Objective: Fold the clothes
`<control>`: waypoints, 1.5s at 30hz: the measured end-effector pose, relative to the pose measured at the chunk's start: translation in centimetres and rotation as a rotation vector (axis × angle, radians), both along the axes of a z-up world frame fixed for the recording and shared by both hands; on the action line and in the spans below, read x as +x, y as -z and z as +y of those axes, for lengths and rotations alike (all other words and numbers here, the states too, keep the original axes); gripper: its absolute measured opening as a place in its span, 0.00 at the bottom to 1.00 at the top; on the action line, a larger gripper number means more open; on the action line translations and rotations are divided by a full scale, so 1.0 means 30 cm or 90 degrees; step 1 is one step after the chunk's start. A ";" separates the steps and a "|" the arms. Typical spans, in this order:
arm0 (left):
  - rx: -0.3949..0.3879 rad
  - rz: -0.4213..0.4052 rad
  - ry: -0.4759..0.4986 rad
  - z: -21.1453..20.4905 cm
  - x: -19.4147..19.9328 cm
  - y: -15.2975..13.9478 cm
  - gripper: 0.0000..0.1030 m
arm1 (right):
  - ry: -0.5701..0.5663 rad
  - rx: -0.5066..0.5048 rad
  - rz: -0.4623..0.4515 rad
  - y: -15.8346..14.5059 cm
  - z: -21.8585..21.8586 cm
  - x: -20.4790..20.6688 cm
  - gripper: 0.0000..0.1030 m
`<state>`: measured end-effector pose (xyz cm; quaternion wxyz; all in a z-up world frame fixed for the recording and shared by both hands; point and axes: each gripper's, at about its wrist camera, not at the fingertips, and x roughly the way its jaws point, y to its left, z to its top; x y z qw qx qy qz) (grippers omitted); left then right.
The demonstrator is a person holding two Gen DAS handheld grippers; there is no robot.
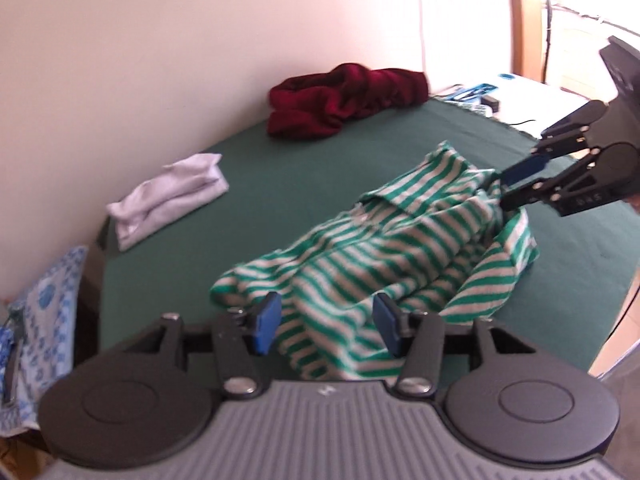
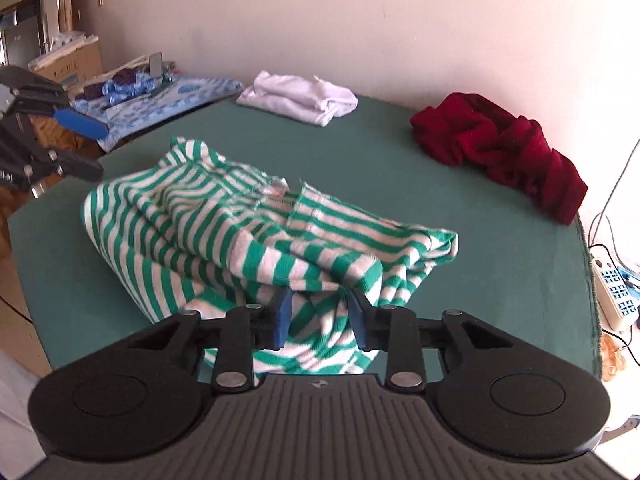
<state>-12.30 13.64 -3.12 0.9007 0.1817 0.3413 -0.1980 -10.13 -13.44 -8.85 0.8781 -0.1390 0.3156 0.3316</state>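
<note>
Green cloth covers the tabletop point(image 1: 280, 168), which stands against a pale wall point(image 1: 160, 60). Near the middle lies the striped shirt point(image 1: 380, 248) — green and white, rumpled, partly doubled over itself, with a label showing at the neck in the right wrist view. Both grippers are at this shirt, one at each end. The left gripper point(image 1: 326, 322) has its jaws apart, the blue pads point(image 1: 268, 320) standing on either side of a hanging fold of the striped fabric without closing on it. The right gripper point(image 2: 320, 314) also has its jaws apart, though less so, with a bunched edge of the shirt lying between and over the pads point(image 2: 285, 312); whether the pads press the cloth cannot be told from its own view. In the left wrist view the right gripper reaches in from the right with its tips at the shirt's raised far edge. Toward the wall sit two other garments, well apart from each other: a folded white one point(image 1: 168, 196) and a crumpled red one point(image 1: 344, 98). Off one end of the tabletop lies a blue patterned cloth point(image 2: 160, 104), with a cardboard box point(image 2: 68, 62) behind it — off the other end, a white remote point(image 2: 612, 292) and some cables point(image 2: 612, 200).
</note>
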 end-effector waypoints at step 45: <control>-0.107 0.154 -0.049 0.158 0.260 0.071 0.12 | 0.095 0.257 0.234 -0.042 -0.103 0.325 0.38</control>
